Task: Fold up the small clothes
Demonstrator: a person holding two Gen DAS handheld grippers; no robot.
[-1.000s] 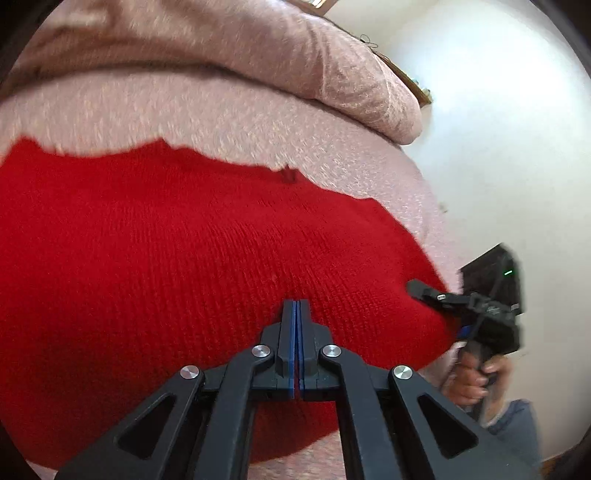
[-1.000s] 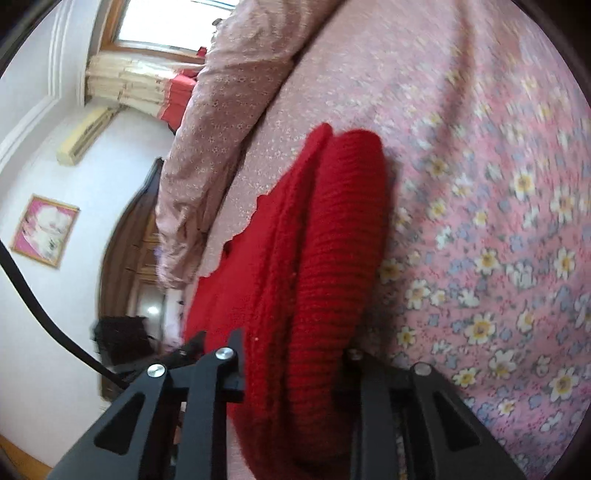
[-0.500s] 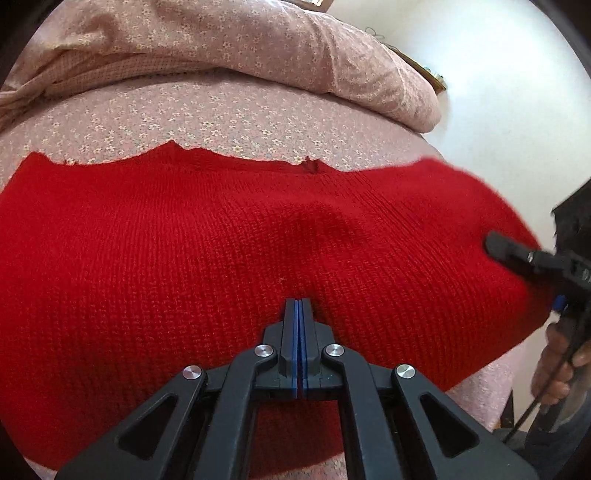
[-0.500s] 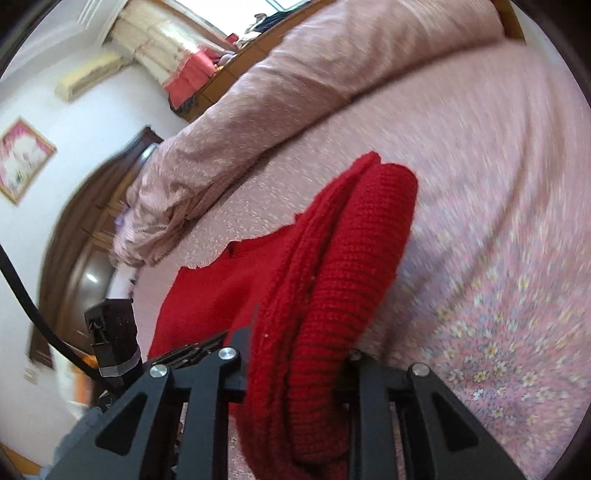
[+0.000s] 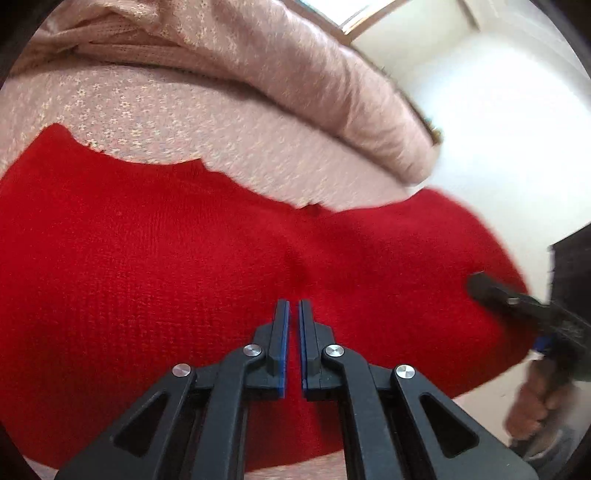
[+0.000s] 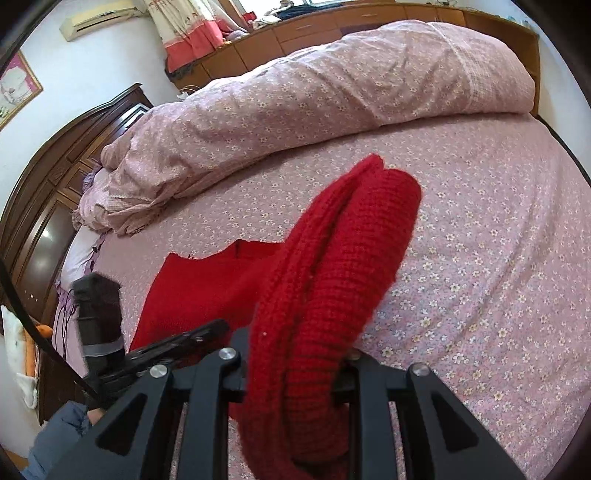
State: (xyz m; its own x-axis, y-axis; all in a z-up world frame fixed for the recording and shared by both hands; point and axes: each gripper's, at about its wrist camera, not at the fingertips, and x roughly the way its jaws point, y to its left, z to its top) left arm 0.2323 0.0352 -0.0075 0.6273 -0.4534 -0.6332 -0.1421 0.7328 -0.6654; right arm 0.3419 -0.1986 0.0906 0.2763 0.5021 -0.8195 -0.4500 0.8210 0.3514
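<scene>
A red knitted sweater (image 5: pixel 184 277) lies spread on the pink flowered bed sheet (image 5: pixel 155 122). My left gripper (image 5: pixel 292 306) hovers just over its middle with the jaws a small gap apart and nothing between them. My right gripper (image 6: pixel 295 373) is shut on a bunched ribbed edge of the red sweater (image 6: pixel 332 280) and holds it lifted above the sheet (image 6: pixel 498 295). The right gripper also shows in the left wrist view (image 5: pixel 491 291) at the sweater's right edge. The left gripper shows in the right wrist view (image 6: pixel 192 339) at lower left.
A rolled pink duvet (image 6: pixel 314 99) lies along the far side of the bed. A dark wooden headboard (image 6: pixel 55 177) stands at the left. Wooden cabinets (image 6: pixel 332 26) and a curtain are behind the bed. A white wall (image 5: pixel 498 122) is to the right.
My left gripper's jaws have parted from fully shut to a small gap. My right gripper has lifted the sweater's edge higher and swung it over toward the bed's middle.
</scene>
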